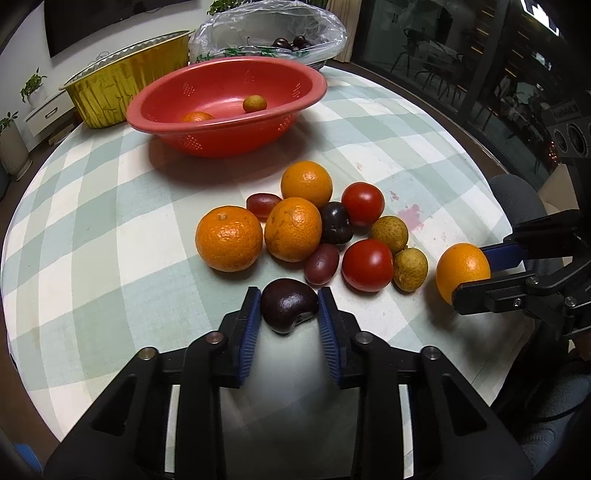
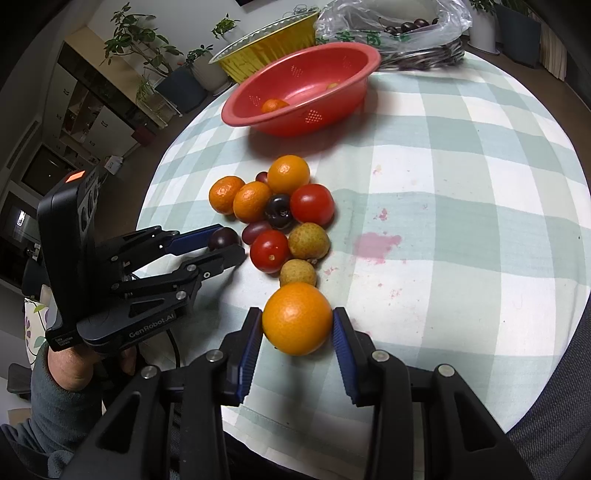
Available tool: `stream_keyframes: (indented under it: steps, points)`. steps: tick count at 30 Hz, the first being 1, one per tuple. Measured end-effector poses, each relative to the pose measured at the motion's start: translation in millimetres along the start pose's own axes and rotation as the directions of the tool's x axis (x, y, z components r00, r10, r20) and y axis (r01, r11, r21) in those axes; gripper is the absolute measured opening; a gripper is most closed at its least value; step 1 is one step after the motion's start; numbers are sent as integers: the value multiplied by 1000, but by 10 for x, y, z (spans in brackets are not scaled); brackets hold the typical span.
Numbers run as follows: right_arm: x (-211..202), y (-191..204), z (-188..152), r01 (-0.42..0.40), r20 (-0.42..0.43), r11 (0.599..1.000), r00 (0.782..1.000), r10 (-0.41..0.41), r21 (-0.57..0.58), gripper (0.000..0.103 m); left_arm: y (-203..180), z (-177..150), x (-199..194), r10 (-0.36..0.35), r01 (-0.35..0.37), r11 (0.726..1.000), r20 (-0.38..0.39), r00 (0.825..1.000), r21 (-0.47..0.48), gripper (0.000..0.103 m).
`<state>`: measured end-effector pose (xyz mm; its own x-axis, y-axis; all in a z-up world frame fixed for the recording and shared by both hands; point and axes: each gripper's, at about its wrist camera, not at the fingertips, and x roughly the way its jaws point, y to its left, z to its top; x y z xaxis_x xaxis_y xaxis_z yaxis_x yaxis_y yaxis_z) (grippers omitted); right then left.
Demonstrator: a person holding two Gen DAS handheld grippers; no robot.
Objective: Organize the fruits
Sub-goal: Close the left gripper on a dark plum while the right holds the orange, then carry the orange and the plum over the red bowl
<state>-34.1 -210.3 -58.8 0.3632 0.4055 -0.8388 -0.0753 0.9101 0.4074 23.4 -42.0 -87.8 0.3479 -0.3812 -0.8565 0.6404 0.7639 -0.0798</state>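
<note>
left jaws: left gripper (image 1: 289, 308) had its blue pads touching both sides of a dark cherry (image 1: 289, 311); clamped on it, as far as the left wrist view showed. cherry sat at table level, nearest the camera, just in front of the fruit pile.
right jaws: right gripper (image 2: 297, 326) clamped on an orange (image 2: 297, 318), pads against both flanks. orange lay at the near end of the pile, just beside a longan (image 2: 297, 272).
pile: three more oranges, two tomatoes, a second dark cherry (image 1: 335, 222), two longans and two small reddish fruits, bunched together and touching, mid-table.
table: round, green-and-white check tablecloth (image 1: 110, 221), pink stains right of the pile.
red colander (image 1: 229, 103): beyond the pile, well apart from it; held one orange and one small yellowish fruit.
behind colander: gold foil tray (image 1: 125, 88), contents not visible; plastic bag (image 1: 269, 29) with dark cherries showing.
step in hand: both grasps looked made, neither fruit lifted yet, judging by contact with the cloth.
next move calls for: lifting each fruit clear without nudging neighbours, then carrying it to its container; orange likely to the colander. cherry's destination unclear.
risk: cherry is small and glossy, could slip.
</note>
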Motion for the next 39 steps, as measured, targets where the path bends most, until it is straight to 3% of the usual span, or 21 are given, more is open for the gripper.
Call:
stream_keyframes:
  steps: [12, 19, 30, 39]
  points:
    - [-7, 2, 1, 1, 4, 1000, 1000, -1, -2, 41, 6, -51, -48, -10, 10, 1000, 13, 1000, -2, 28]
    - [-33, -12, 26, -1, 16, 1000, 1000, 1, -2, 41, 134, -62, -293, -23, 27, 998, 66, 998, -50, 28]
    - [-132, -121, 127, 22, 49, 1000, 999, -23, 12, 41, 322, 208, -552, -9, 18, 998, 140, 990, -66, 28]
    - [-384, -285, 478, 75, 141, 997, 987, -75, 10, 41, 491, 675, -669, 18, -8, 999, 201, 979, -51, 28]
